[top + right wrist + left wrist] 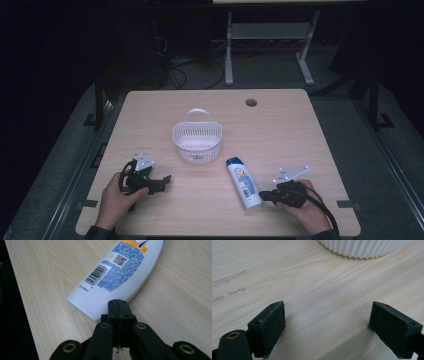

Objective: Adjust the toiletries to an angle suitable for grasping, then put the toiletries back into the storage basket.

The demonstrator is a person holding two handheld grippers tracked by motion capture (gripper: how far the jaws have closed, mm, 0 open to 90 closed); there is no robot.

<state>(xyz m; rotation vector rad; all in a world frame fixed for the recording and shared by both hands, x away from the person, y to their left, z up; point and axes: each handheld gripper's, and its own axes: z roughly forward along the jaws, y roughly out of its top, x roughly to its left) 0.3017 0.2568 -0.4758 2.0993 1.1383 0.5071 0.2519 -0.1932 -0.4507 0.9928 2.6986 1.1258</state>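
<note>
Right gripper [118,302] lower centre, jaws closed (empty), at bottle [120,272] base; left gripper [327,325] jaws open over desk [312,290], basket [362,247] top.

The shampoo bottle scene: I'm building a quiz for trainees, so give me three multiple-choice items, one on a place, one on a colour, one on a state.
1. Where does the shampoo bottle lie?
A. in the basket
B. flat on the table, nearer the person than the basket
C. on the floor

2. What colour is the basket?
A. white
B. red
C. black

3. How do the jaws of the right hand-held gripper stand?
A. wide apart
B. clamped on the bottle
C. shut together, just short of the bottle's bottom end

Key: 1 B, it lies on the table; 2 A, white ribbed wall and handle; 3 C, jaws meet with nothing between.
</note>
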